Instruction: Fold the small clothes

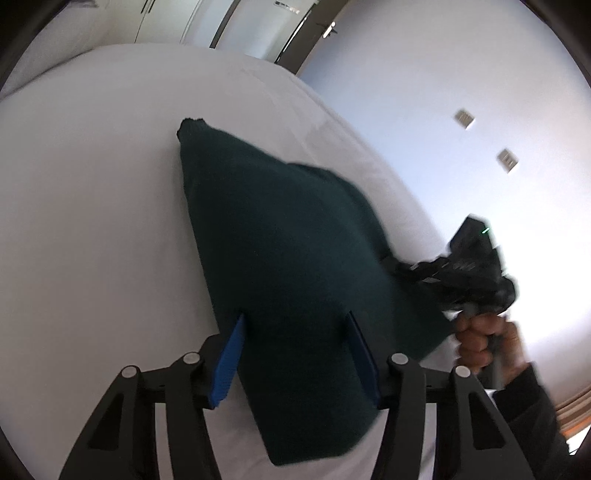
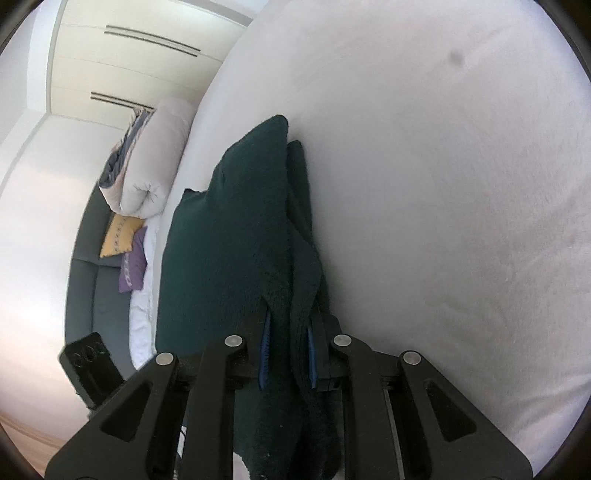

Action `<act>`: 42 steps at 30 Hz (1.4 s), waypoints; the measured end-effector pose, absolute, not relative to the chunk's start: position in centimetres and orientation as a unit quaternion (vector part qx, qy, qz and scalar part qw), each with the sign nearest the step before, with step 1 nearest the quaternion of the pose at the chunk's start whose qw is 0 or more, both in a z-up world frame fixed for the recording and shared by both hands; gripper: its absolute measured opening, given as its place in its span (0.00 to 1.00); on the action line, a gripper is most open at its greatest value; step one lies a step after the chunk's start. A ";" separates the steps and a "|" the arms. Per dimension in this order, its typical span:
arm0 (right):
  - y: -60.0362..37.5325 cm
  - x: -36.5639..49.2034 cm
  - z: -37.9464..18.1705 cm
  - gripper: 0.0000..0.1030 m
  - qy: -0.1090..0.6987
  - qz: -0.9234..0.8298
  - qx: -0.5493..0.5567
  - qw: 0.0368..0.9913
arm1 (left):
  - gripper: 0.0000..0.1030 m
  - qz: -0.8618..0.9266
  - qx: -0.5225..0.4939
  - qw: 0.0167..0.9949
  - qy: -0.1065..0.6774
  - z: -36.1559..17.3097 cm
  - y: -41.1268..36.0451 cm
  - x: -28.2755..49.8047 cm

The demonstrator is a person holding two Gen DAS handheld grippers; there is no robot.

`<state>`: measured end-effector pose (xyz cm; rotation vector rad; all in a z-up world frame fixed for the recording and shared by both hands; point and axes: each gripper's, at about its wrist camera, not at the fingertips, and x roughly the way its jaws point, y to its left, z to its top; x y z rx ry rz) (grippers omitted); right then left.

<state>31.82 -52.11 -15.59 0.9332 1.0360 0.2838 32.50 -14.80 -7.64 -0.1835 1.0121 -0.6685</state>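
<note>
Bedroom in a home. Wide bed w/ smooth white fitted sheet (image 2: 424, 155) fills most of both views. Rolled white duvet (image 2: 155, 162) sits at the bed's far edge, next to a mustard-yellow square cushion (image 2: 119, 236) & a purple cushion (image 2: 133, 264) on a dark grey upholstered sofa/bench (image 2: 99, 295). Cream built-in wardrobe doors w/ long dark bar handles (image 2: 147, 40) behind. Plain white wall w/ two metal switch plates (image 1: 508, 159); dark-framed doorway (image 1: 314, 33).

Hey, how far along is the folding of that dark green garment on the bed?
Partly done. The dark green garment lies on the white bed, seemingly doubled over along one side. The right gripper is shut on a bunched edge; the left gripper straddles another edge, fingers not pressing. Left: finishing the fold, flattening it and letting go.
</note>
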 end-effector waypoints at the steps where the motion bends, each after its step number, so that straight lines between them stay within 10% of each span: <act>1: -52.1 31.7 -15.7 0.12 0.473 0.131 0.430 0.758 | 0.55 -0.309 -0.078 0.819 0.477 -8.0 -15.0 32.4; 9: -51.8 28.5 -12.0 0.27 0.472 0.039 0.377 0.796 | 0.56 -0.278 0.002 0.833 0.479 -9.3 -16.5 31.7; 27: -46.6 22.9 -9.5 0.26 0.465 0.101 0.281 0.833 | 0.66 -0.252 -0.018 0.857 0.449 -7.0 -14.0 30.1; 31: -48.4 23.8 -7.3 0.81 0.435 0.078 0.289 0.849 | 0.77 -0.245 -0.045 0.855 0.455 -6.0 -13.9 33.5; 42: -51.2 31.2 -12.6 0.73 0.489 0.110 0.380 0.778 | 0.92 -0.269 -0.164 0.778 0.544 -11.2 -15.0 38.4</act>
